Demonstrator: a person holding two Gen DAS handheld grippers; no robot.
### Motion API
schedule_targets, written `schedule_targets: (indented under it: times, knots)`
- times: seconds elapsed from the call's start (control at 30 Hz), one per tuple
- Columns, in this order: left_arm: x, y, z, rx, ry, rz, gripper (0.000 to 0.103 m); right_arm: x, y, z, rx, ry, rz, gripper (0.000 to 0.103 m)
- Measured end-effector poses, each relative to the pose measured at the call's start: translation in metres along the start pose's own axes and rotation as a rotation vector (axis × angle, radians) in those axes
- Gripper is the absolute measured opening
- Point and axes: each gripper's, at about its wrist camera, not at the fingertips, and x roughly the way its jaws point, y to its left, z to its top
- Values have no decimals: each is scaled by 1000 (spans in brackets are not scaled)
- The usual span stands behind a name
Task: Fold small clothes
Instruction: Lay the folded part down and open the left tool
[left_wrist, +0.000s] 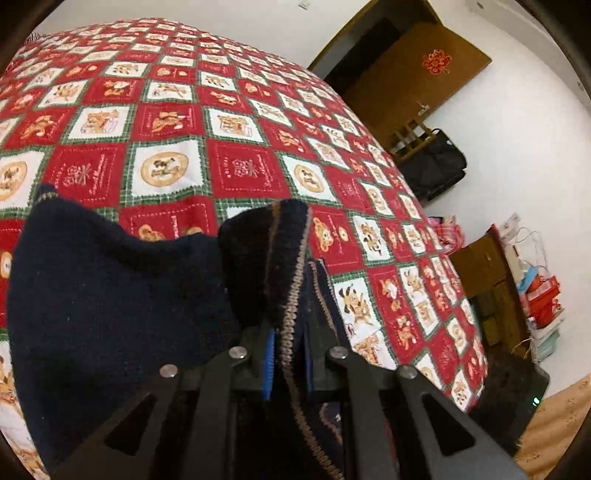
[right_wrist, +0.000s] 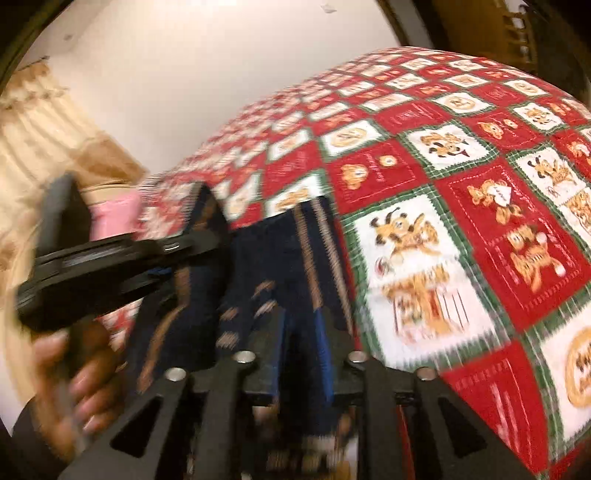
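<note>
Bed: a big bed (left_wrist: 207, 122) fills the upper left of the left wrist view. It wears a red, white and green checked cover with little cartoon dogs on it.

Small clothes: a dark blue knitted piece (left_wrist: 110, 295) with tan stitching along its edge. It hangs over the near side of the bed, in the lower left and lower middle of the left wrist view. In the right wrist view it sits in the lower middle (right_wrist: 288, 258).

Left gripper: the left gripper (left_wrist: 290, 354) is at the bottom middle of its own view. Its fingers are squeezed tight on the stitched edge of the dark blue knitted piece.

Right gripper: the right gripper (right_wrist: 299, 354) is at the bottom middle of its own view. The picture is smeared. The blue fingers stand apart with the knit between them, and they do not seem to press on it.

Person's hand: a hand (right_wrist: 77, 376) at the lower left of the right wrist view holds the black handle of the left gripper.

Room: a brown door (left_wrist: 417, 74) is at the upper right, and a black bag (left_wrist: 436, 162) sits on the floor below it. A cream curtain (right_wrist: 40, 125) hangs at the left of the right wrist view.
</note>
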Motion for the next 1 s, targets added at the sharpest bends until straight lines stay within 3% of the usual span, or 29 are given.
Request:
schedule_targets:
  times: [0.1,0.27,0.33,0.37,0.47,0.57,0.67,0.77,0.87,0.9,0.93,0.97,1.0]
  knots:
    - [-6,-1,-2,12,-6,-3,13,-25,26,-20,-87,33,120,50]
    - [-12,-7,-1,22,-8,8,13,-13,71,-58,-290,119,86,50]
    - [-13,-8,-1,22,-9,16,13,1,72,-68,-321,169,14,36]
    - [-13,-8,-2,22,-7,21,13,7,70,-74,-328,193,-28,14]
    - [-18,-11,-4,35,-8,23,13,-21,64,-81,-354,166,-61,8]
    - [-23,-23,-3,63,-11,-12,13,-47,58,-81,-362,151,-73,7]
    - [-5,-38,-6,114,14,15,13,-32,44,-84,-325,205,-105,7]
    - [29,-45,-9,130,86,93,17,-25,33,-85,-260,199,-71,7]
    - [22,-54,-6,115,68,61,21,-30,21,-81,-193,198,-28,8]
    - [13,-59,-5,129,48,48,23,-31,18,-78,-187,195,-29,17]
    - [-3,-64,-3,155,6,46,30,-33,16,-78,-187,195,-59,33]
    - [-14,-66,-3,168,-19,43,36,-36,11,-77,-177,184,-101,56]
    - [-31,-66,-2,176,-51,32,55,-42,3,-73,-152,161,-121,61]
